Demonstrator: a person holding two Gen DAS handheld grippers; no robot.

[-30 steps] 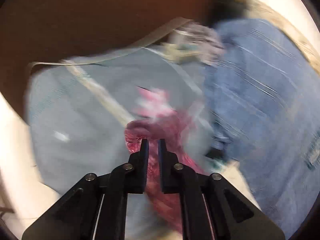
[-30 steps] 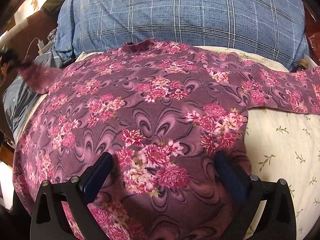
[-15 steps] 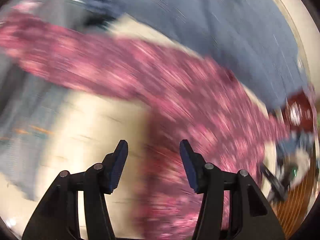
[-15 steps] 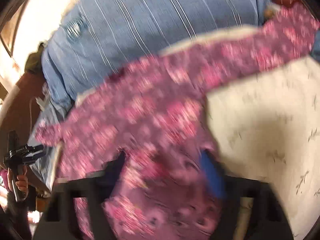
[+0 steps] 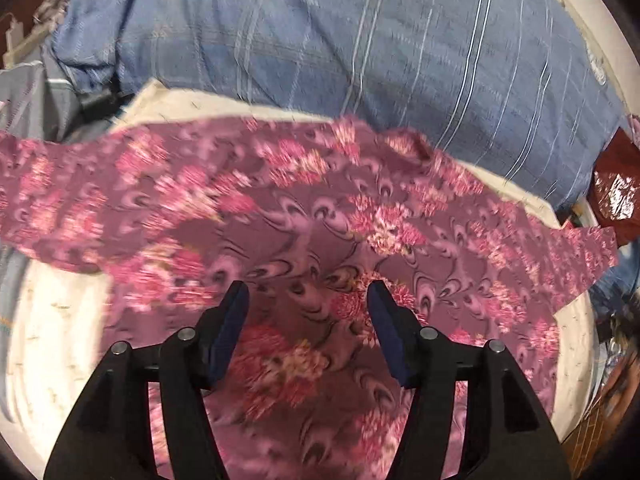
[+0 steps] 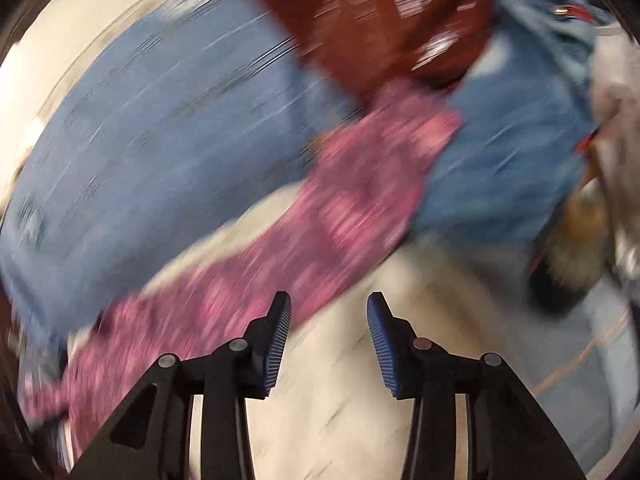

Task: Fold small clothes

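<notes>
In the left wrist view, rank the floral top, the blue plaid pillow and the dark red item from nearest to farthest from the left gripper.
1. Floral top: spread directly under and ahead of the open left gripper.
2. Blue plaid pillow: beyond the top, along its far edge.
3. Dark red item: far right edge, past the sleeve end.

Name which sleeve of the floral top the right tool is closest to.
The wearer's-left sleeve, stretching from the right tool toward the dark red fabric. The other sleeve lies beside the grey cloth.
</notes>
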